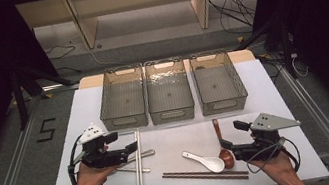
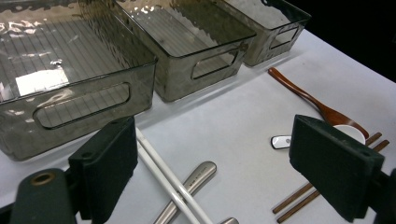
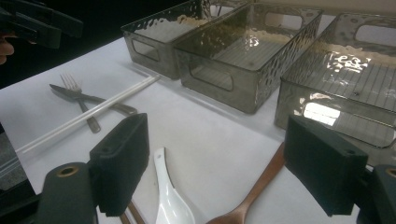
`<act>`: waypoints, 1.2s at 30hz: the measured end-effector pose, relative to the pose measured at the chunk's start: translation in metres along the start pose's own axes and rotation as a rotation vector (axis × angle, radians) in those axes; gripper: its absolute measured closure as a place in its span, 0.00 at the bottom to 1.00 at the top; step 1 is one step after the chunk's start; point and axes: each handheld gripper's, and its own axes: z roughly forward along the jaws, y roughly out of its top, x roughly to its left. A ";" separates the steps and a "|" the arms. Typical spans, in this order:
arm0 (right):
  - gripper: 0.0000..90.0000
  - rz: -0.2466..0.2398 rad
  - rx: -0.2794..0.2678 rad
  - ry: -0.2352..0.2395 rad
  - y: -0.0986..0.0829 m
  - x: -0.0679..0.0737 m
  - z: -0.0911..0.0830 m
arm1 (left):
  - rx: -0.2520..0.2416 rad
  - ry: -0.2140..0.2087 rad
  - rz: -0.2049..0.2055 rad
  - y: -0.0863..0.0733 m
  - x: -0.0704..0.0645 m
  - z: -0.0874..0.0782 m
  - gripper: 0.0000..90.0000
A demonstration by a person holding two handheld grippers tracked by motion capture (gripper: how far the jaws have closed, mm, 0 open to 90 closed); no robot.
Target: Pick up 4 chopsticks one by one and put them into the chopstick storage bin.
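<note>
My left gripper stands open over the white chopsticks and the metal fork and knife at the table's left front. In the left gripper view its jaws are wide apart, with the white chopsticks and a metal handle lying between them. At the right front my right gripper is open above the wooden spoon, next to a white ceramic spoon. The right gripper view has the white spoon and the wooden spoon between its spread jaws. Brown chopsticks lie at the front.
Three clear grey bins stand side by side at the back of the white table: left, middle, right, with nothing inside. Open table surface lies between the bins and the cutlery. The table edges drop to a grey floor.
</note>
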 end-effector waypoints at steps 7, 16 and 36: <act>0.27 0.005 0.009 -0.002 0.000 -0.001 0.000 | 0.080 0.026 -0.025 0.001 0.002 0.006 0.17; 0.27 0.008 0.018 -0.008 0.000 -0.002 0.001 | 0.199 0.081 -0.068 0.006 0.008 0.016 0.17; 0.27 0.016 0.054 0.000 -0.001 -0.002 0.004 | 0.581 0.174 -0.030 0.012 0.023 0.065 0.22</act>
